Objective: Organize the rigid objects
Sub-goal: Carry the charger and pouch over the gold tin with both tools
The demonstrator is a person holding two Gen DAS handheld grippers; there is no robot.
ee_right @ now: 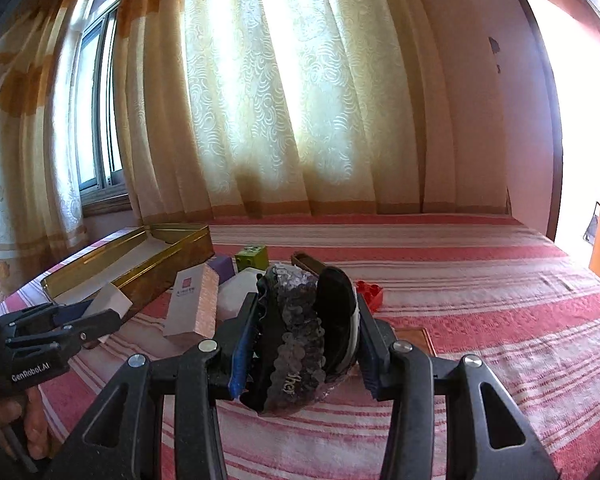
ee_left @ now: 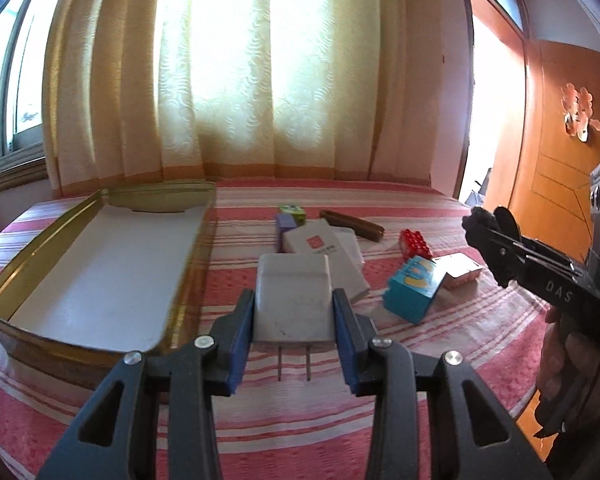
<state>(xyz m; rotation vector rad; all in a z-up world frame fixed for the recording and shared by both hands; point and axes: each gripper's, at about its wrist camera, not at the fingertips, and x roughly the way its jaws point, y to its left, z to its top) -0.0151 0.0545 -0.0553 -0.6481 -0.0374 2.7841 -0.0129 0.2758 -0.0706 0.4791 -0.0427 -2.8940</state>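
The left gripper (ee_left: 293, 332) fills the lower middle of the left wrist view, its jaws pinching a white plug adapter (ee_left: 292, 300) by its sides, the two metal prongs pointing down toward the camera. The adapter hangs above the red-and-white striped bed (ee_left: 300, 420). At the left of that frame lies an open gold tin (ee_left: 32, 280) with a pale lining, just beside the gripper.

Beyond the adapter, in the middle of the frame, a cluster of things sits on the bed: a white box with a red square (ee_left: 312, 240), a purple block (ee_left: 285, 226), a green cube (ee_left: 292, 210), a brown bar (ee_left: 352, 222), a red studded brick (ee_left: 416, 242), a blue carton (ee_left: 414, 286) and a small pink-edged box (ee_left: 462, 270) touching it.

The right gripper (ee_right: 306, 334) occupies the lower middle of the right wrist view, its jaws clamped on a dark sequinned bundle (ee_right: 300, 332) with some lettering on it; what it is I cannot tell. Yellow curtains (ee_right: 280, 100) hang behind the bed.
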